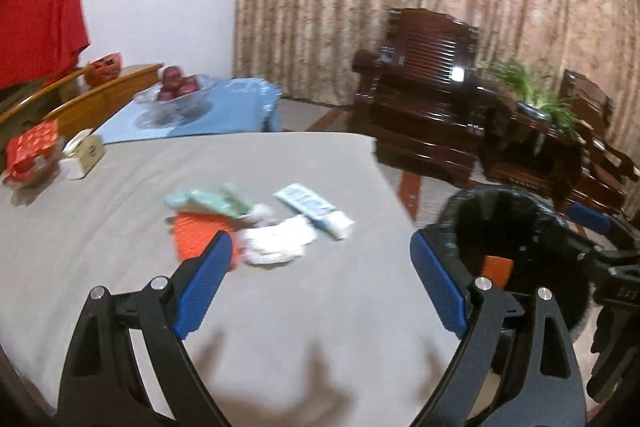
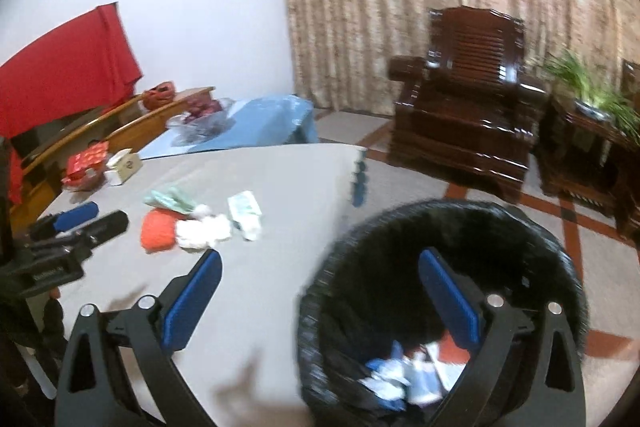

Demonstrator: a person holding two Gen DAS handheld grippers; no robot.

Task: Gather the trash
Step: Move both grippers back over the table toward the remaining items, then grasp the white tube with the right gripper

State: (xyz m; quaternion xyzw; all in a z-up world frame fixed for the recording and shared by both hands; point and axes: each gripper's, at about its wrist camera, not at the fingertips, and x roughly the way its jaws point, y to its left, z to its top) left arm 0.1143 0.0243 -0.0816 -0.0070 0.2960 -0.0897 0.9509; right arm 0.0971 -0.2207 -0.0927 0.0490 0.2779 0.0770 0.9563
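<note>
Trash on the table: crumpled white tissue, orange mesh, green wrapper; both grippers' jaws spread, empty.

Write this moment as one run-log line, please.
left hand-held gripper: open, empty | right hand-held gripper: open, empty | black-lined round bin: holds scraps | grey table: litter left

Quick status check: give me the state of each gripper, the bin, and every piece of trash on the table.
Left hand-held gripper: open, empty.
Right hand-held gripper: open, empty, over the bin's edge.
Bin: lined in black, trash at the bottom.
Orange cloth: lying on the table.
White tissue: crumpled, beside the cloth.
Green wrapper: crumpled, on the table.
Tube: lying flat.
Tissue box: tissue sticking out.
</note>
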